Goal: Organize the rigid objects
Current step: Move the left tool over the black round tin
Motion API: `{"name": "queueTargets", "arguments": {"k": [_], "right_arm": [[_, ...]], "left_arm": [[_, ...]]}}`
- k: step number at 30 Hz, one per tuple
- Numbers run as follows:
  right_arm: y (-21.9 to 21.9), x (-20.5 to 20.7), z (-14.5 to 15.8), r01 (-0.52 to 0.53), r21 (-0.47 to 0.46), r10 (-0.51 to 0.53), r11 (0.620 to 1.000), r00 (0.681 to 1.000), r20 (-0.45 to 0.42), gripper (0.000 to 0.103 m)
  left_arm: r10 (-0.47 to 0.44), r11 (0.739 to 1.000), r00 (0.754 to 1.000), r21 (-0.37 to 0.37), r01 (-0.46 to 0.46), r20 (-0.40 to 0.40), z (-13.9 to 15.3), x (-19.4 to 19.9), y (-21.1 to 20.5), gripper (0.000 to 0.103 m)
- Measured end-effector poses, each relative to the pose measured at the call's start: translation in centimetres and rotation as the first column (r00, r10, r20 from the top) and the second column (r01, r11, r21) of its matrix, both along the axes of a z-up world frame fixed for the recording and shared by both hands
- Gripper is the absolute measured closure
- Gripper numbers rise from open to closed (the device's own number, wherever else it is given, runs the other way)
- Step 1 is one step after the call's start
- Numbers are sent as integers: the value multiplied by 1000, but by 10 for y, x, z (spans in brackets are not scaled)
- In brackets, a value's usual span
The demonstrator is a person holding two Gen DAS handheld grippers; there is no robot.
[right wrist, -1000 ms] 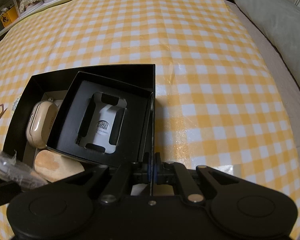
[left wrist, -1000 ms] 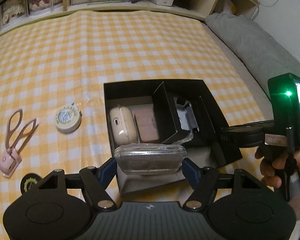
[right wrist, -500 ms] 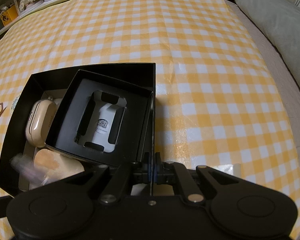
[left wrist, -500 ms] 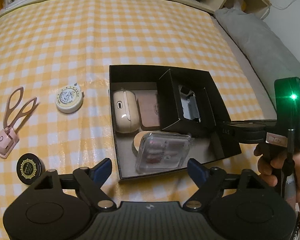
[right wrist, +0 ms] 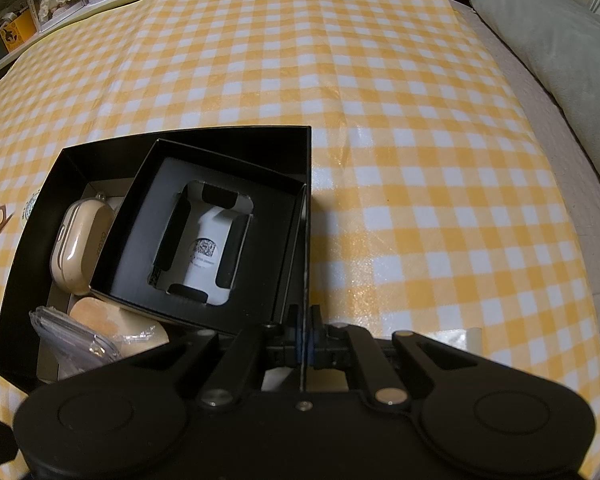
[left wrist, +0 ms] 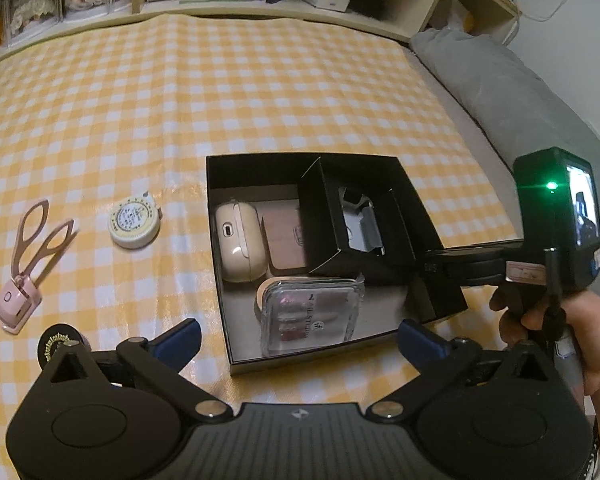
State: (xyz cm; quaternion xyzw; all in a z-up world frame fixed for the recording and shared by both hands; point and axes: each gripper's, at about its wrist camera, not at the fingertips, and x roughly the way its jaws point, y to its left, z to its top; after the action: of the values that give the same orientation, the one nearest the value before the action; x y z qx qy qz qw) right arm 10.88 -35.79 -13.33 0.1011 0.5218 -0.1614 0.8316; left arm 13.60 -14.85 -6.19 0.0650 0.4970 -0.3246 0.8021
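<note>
One big black box [left wrist: 416, 196] sits on the checked cloth, and inside it we count one smaller black box [left wrist: 356, 220], one beige earbud case [left wrist: 240, 248], one brown compact [left wrist: 286, 246], one clear plastic nail pack [left wrist: 310, 316] and one round tan piece [right wrist: 100, 314] under it. Outside, on the cloth: one pink eyelash curler [left wrist: 28, 264], one round tape measure [left wrist: 134, 226], one small black jar [left wrist: 60, 346]. Two sets of tongs are in play, left [left wrist: 300, 340] and right [right wrist: 303, 330].
</note>
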Motion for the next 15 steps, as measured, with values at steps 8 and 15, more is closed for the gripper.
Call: {"name": "queueTargets", "arguments": {"k": [8, 15], "right_arm": [[1, 1, -1, 0, -2, 0, 1000, 1000, -1, 99], [2, 1, -1, 0, -2, 0, 1000, 1000, -1, 99]], "left_arm": [[7, 999, 998, -38, -5, 56, 20, -5, 10, 0], [100, 994, 979, -53, -92, 177, 42, 13, 39, 0]]}}
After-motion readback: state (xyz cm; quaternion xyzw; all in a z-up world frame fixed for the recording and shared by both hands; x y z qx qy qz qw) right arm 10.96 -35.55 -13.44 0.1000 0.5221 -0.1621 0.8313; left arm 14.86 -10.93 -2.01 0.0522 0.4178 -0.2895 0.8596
